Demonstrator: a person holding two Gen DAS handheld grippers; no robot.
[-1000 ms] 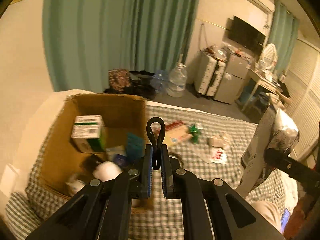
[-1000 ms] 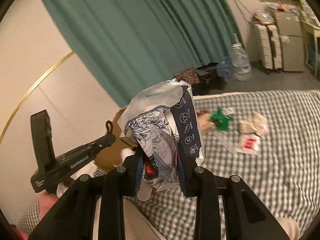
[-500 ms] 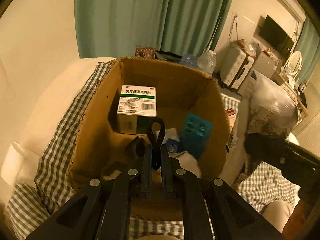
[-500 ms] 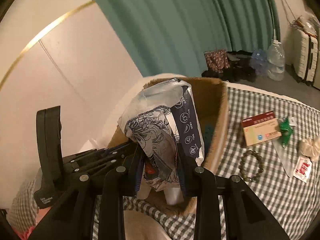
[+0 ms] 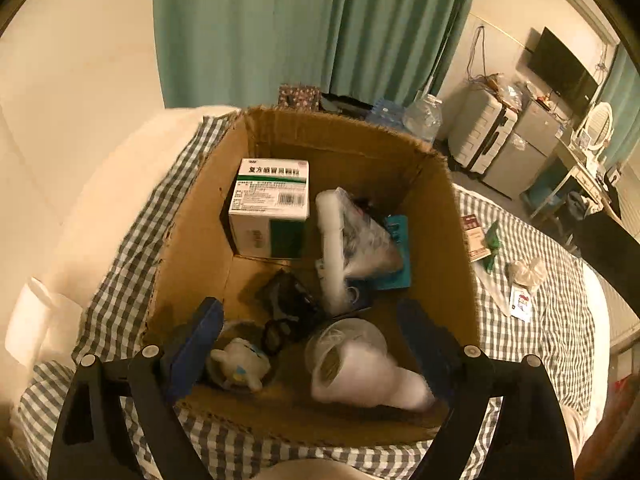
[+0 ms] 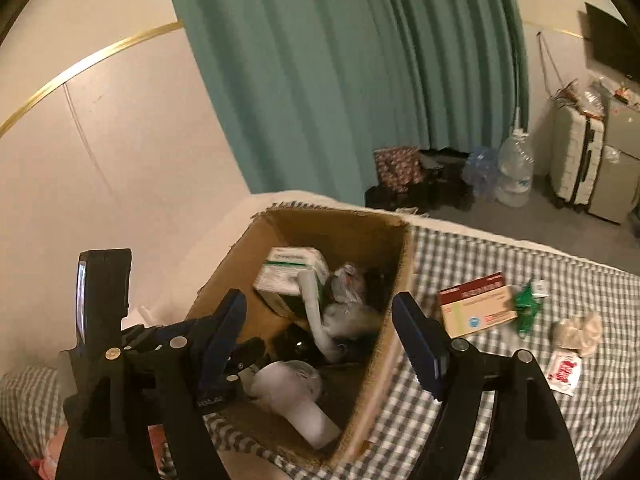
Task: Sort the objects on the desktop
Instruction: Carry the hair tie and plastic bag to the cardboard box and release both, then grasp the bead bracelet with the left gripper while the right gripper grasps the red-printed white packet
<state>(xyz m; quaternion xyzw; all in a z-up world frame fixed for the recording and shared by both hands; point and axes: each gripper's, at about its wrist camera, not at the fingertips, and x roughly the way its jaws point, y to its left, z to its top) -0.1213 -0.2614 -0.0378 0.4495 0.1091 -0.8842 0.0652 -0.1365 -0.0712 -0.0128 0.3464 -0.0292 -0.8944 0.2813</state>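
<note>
- The left gripper hangs over the cardboard box with its fingers spread wide and nothing between them.
- The right gripper is likewise wide open and empty, poised above the near right corner of the same box.
- Inside the box, a printed plastic pouch lies tilted against the green-and-white medicine carton; near it are a teal packet, a black hair tie, a white roll and a small white figure.
- The step in hand looks like the release: both grippers are open above the box with items lying loose in it.
- Still out on the checked bed cover are a red-and-tan carton, a green wrapper, a crumpled tissue and a red-printed sachet.
- The next move probably calls for the right gripper to swing right and down, open wide enough to span the carton, which lies flat and may need gripping across its narrow sides.
</note>
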